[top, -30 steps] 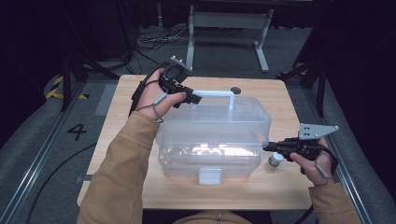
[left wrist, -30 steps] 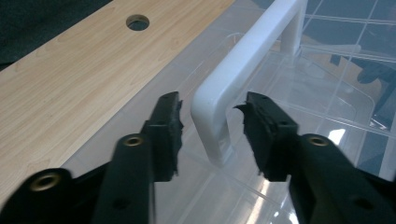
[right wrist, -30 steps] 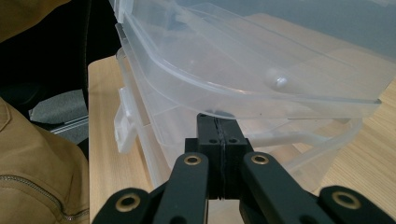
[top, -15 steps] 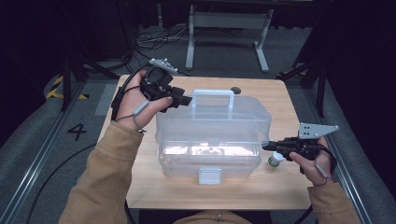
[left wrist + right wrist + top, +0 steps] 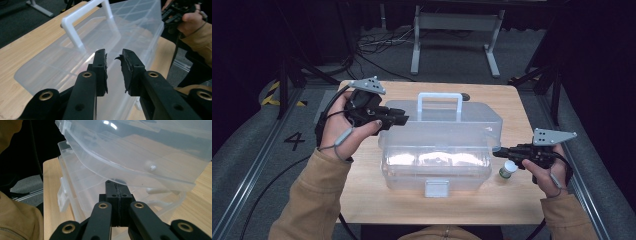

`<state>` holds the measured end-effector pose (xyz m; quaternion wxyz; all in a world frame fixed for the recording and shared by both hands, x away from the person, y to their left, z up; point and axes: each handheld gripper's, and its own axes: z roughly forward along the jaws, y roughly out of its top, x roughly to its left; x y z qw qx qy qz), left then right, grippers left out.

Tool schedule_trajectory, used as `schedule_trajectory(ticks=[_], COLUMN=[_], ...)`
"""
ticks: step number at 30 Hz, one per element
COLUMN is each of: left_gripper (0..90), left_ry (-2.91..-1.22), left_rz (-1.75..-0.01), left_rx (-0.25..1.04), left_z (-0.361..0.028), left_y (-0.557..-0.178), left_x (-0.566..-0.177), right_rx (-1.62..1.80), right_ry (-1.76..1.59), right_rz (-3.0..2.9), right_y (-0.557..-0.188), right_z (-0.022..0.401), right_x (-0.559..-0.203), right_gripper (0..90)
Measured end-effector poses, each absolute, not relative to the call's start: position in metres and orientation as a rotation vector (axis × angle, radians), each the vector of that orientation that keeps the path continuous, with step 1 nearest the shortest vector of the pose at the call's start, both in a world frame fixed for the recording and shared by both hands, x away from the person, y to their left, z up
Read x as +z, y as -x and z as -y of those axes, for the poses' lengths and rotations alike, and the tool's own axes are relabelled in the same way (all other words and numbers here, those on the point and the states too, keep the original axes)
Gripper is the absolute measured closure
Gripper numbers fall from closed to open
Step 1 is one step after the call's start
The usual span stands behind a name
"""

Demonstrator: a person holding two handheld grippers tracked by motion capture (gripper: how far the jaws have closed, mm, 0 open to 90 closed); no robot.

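Your left gripper (image 5: 404, 119) hangs over the left rear corner of the clear plastic box (image 5: 437, 150), which sits in the middle of the wooden counter (image 5: 362, 200) with its white handle (image 5: 440, 98) standing up at the back. In the left gripper view its fingers (image 5: 100, 72) stand narrowly apart; they have just been closing, with nothing between them and the lid below. Your right gripper (image 5: 496, 152) sits at the box's right edge, fingers (image 5: 117, 200) pressed fully together; in the right gripper view their tips lie just under the raised lid (image 5: 140, 152)'s rim. A small white-capped bottle (image 5: 508, 169) stands on the counter just beside the right gripper.
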<state>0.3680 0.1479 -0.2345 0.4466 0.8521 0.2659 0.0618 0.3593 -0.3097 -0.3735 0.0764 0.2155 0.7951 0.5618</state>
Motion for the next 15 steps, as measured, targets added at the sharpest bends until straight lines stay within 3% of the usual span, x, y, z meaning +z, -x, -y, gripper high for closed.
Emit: schedule_trajectory(ticks=[10, 15], left_gripper=[87.6, 89.0], left_ry=[-2.056, -2.033], left_rz=[-0.634, -0.641], left_rx=[0.178, 0.181], left_z=[-0.158, -0.164], left_y=[-0.348, -0.343], left_x=[-0.242, -0.253], right_rx=[1.678, 1.671], right_ry=[-0.666, -0.68], right_rz=[-2.36, -2.342], right_y=[-0.365, -0.367], right_z=[0.309, 0.308], right_x=[-0.365, -0.36], right_gripper=[90.0, 90.0])
